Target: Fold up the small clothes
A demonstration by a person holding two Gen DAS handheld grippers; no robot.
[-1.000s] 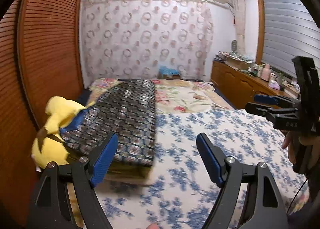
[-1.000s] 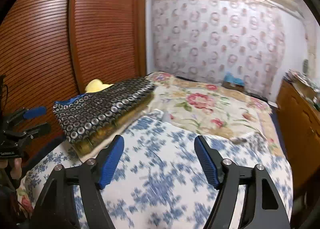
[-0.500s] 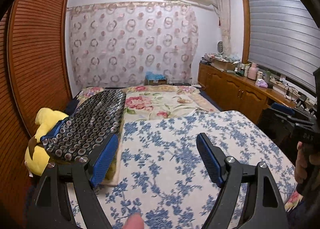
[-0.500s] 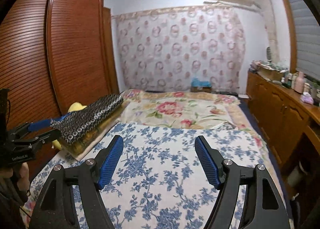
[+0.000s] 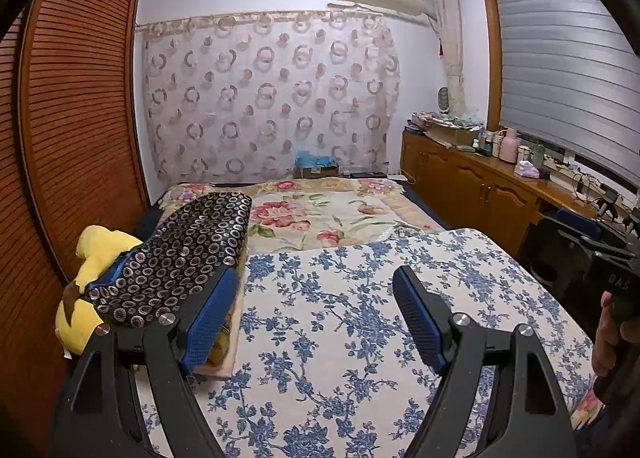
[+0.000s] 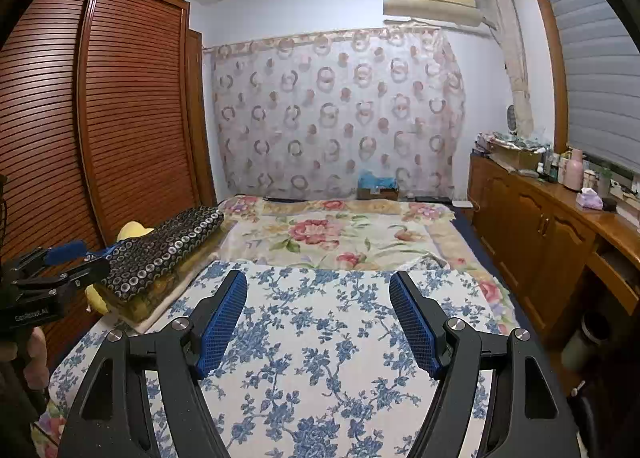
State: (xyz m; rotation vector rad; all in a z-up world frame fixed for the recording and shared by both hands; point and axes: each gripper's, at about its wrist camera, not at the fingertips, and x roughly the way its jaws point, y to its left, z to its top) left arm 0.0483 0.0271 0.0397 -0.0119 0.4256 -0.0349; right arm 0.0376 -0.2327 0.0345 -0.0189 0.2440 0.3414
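A folded dark garment with a ring pattern (image 5: 184, 254) lies on a yellowish cushion at the bed's left edge; it also shows in the right wrist view (image 6: 160, 254). My left gripper (image 5: 316, 298) is open and empty above the blue-flowered sheet (image 5: 360, 318), its left finger just right of the garment. My right gripper (image 6: 318, 298) is open and empty above the same sheet (image 6: 320, 358). Each gripper shows at the edge of the other's view: the right (image 5: 592, 242) and the left (image 6: 56, 262).
A yellow plush toy (image 5: 96, 254) sits left of the garment against the brown louvred wardrobe (image 5: 72, 138). A rose-patterned blanket (image 5: 320, 214) covers the far bed. A wooden cabinet with bottles (image 5: 492, 186) runs along the right wall. A curtain (image 5: 268, 98) hangs behind.
Both grippers have pulled back and tilted up, so more of the room and ceiling shows. Both stay open and empty. The garment has not moved.
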